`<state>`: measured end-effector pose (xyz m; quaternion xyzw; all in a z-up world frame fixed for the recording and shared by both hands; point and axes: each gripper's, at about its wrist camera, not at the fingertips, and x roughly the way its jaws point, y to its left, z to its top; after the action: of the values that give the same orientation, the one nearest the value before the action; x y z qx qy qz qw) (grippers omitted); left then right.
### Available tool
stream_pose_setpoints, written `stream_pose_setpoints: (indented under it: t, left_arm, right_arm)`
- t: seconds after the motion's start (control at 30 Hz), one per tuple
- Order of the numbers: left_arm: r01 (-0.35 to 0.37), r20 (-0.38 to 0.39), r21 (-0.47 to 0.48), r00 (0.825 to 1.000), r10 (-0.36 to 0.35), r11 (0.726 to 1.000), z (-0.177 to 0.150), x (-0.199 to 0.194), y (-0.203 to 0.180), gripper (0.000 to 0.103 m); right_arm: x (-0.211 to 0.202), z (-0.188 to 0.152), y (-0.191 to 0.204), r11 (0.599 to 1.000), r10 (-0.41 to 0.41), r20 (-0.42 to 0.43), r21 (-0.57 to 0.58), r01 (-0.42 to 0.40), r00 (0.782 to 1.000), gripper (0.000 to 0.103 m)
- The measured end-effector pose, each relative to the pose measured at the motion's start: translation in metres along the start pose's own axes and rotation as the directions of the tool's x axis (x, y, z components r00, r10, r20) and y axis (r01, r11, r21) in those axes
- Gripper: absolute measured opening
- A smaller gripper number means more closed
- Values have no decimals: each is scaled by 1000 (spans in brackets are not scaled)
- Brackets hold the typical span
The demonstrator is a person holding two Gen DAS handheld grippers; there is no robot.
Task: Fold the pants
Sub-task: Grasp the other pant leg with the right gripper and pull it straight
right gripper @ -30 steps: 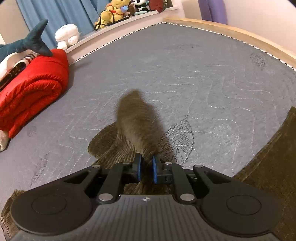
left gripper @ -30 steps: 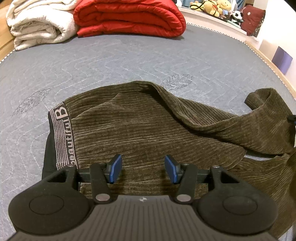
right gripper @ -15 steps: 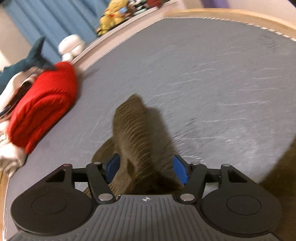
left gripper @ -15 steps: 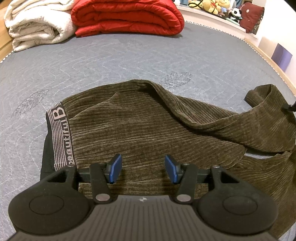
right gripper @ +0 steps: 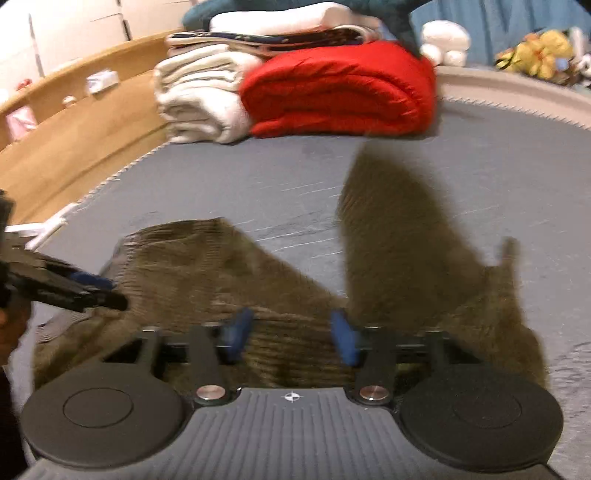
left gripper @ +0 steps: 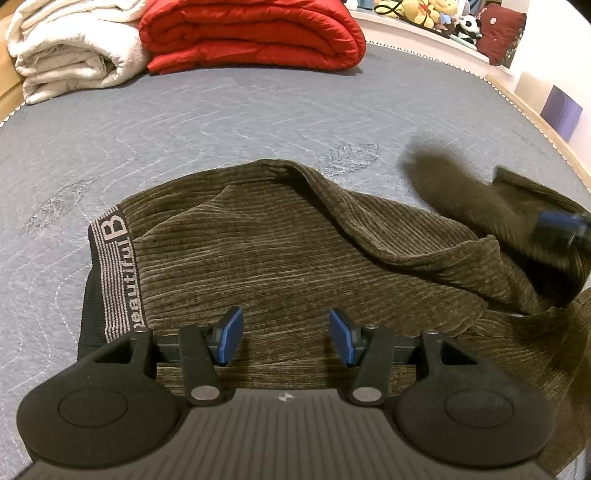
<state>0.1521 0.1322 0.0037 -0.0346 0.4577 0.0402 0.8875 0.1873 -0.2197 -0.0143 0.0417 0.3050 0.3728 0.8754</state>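
— Where are the pants?
— On the bed, long axis nine to three, waistband at nine.
— Jaws?
— My left gripper gapes, empty, over them. My right gripper, pinching a leg a second ago, now spread.

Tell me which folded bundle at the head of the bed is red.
The puffy quilt is red; the towel-like blanket beside it, on its left in the left wrist view, is cream.

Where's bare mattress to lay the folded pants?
Free: the grey mattress between the pants and the red quilt, also left of the waistband. Crowded: far edge, where the quilt and white blanket sit, and right, where the pant leg lies bunched.
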Motion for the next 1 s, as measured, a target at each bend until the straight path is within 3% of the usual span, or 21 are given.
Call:
stream_pose_setpoints:
  t: [0.1, 0.2, 0.3, 0.37, 0.47, 0.57, 0.6, 0.7, 0.77, 0.83, 0.87, 0.9, 0.93, 0.97, 1.0]
  left_arm:
    - [-2, 3, -11, 1000, 2, 1000, 0, -2, 5, 57]
    - [0, 7, -18, 1000, 0, 1000, 2, -3, 7, 57]
    - [6, 8, -12, 1000, -6, 1000, 1, -4, 5, 57]
    - [6, 5, -7, 1000, -6, 1000, 1, -3, 3, 57]
    - [5, 3, -9, 1000, -5, 1000, 1, -2, 2, 57]
    - [2, 3, -15, 1000, -2, 1000, 1, -2, 2, 57]
    - [1, 2, -13, 1000, -1, 1000, 1, -1, 2, 58]
    - [-3, -3, -8, 1000, 3, 1000, 1, 1, 1, 58]
    - [-1, -4, -9, 1000, 1, 1000, 2, 2, 2, 58]
    - [-1, -2, -11, 1000, 1, 1000, 3, 3, 1, 58]
    - [0, -1, -12, 1000, 0, 1000, 3, 3, 1, 58]
    - [2, 0, -12, 1000, -2, 1000, 4, 3, 1, 58]
    - [5, 2, -10, 1000, -5, 1000, 4, 3, 0, 58]
    - [7, 3, -9, 1000, -7, 1000, 4, 3, -1, 58]
    - [8, 3, -6, 1000, -8, 1000, 4, 3, -2, 58]
  right_arm:
    - [-30, 9, -30, 990, -34, 139, 143, 14, 990, 55]
    - [-58, 12, -73, 927, -184, 260, 366, 79, 948, 57]
    - [-48, 5, -107, 845, -326, 172, 494, 205, 929, 65]
    - [-33, 0, -122, 824, -352, 92, 502, 262, 931, 67]
    - [-8, 2, -133, 836, -304, 18, 484, 258, 953, 71]
    - [8, 5, -131, 875, -240, -21, 428, 226, 970, 70]
    - [11, 10, -127, 886, -239, -34, 401, 233, 970, 66]
    - [13, 13, -118, 909, -240, -45, 340, 241, 970, 9]
    - [4, 17, -111, 919, -247, -15, 313, 239, 969, 8]
    - [-16, 23, -115, 911, -280, 86, 337, 237, 956, 7]
    - [-34, 25, -121, 890, -310, 153, 393, 230, 938, 7]
    - [-54, 24, -128, 850, -372, 222, 473, 234, 901, 7]
    - [-78, 17, -136, 770, -493, 289, 584, 257, 820, 7]
    - [-102, 6, -141, 674, -620, 322, 686, 275, 715, 7]
    - [-125, -8, -146, 549, -753, 302, 779, 304, 585, 7]
